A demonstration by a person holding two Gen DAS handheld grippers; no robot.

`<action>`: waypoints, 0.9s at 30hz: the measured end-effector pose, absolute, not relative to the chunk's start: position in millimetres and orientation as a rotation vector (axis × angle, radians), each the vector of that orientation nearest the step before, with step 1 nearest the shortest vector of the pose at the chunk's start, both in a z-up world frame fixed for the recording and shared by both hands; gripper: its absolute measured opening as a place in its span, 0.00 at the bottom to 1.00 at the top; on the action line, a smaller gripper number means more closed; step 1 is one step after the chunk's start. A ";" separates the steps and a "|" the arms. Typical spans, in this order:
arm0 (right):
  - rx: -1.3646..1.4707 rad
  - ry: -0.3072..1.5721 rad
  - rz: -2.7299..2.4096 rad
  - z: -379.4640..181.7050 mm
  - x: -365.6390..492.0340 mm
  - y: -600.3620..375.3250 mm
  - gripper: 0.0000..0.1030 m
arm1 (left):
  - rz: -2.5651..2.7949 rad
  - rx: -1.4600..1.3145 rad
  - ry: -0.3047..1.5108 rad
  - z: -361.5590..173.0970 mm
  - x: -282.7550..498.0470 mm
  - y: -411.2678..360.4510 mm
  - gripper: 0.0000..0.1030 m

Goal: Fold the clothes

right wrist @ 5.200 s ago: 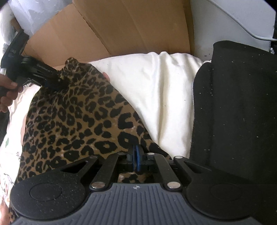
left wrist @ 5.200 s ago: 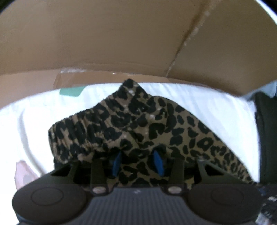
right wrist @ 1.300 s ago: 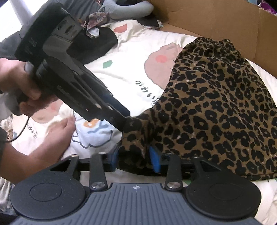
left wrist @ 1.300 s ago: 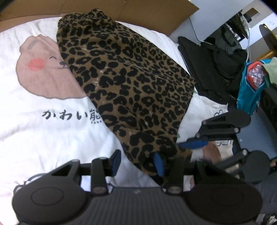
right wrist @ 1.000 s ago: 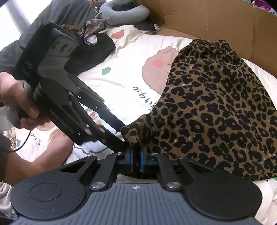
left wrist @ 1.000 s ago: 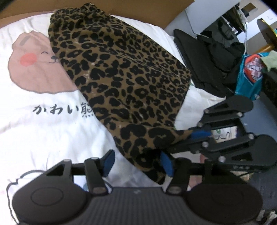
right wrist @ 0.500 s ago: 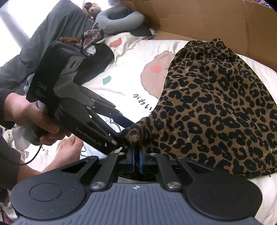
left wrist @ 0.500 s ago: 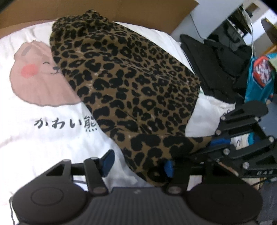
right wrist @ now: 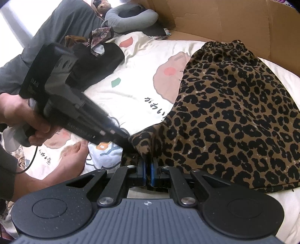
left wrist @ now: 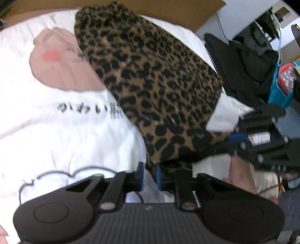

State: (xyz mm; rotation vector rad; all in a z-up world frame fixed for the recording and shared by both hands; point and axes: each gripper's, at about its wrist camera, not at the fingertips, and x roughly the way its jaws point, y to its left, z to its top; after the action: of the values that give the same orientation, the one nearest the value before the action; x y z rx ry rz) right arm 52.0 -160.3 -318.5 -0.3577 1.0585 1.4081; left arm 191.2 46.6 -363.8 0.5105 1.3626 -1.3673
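The leopard-print skirt [right wrist: 234,112] lies spread on the white bedsheet [left wrist: 56,131], its gathered waistband at the far end against the cardboard [right wrist: 234,20] and its hem toward the cameras. The right gripper [right wrist: 148,172] has its jaws pressed together on a bunched corner of the hem, which stands up in a small peak above the blue pads; that hold probably keeps the corner from slipping while the other hand takes its own grip. The left gripper [left wrist: 149,175] has just been closing, its jaws now nearly together at the hem's near edge; in the blurred left wrist view the fabric seems to dip between the blue pads, but whether they truly pinch it I cannot tell. Seen from the right wrist, its black fingers reach in to touch the same raised corner, so both tools work close together, likely to lift the hem and carry it up toward the waistband for a fold. The sheet bears a pink bear face [right wrist: 168,75] and black lettering. Dark clothes [left wrist: 240,62] are heaped beside the bed, a grey neck pillow [right wrist: 129,17] lies at its far end, and a bare foot [right wrist: 73,157] rests on the sheet.
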 end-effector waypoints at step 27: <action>-0.326 1.074 1.392 -319.1 60.6 -162.5 0.04 | -1.468 0.384 1.304 -346.9 203.1 42.4 0.07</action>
State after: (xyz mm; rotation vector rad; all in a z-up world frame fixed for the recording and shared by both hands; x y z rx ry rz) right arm 60.6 -162.5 -319.1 -0.3265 1.0737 1.3921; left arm 203.1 42.4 -346.9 0.3835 1.3042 -1.4683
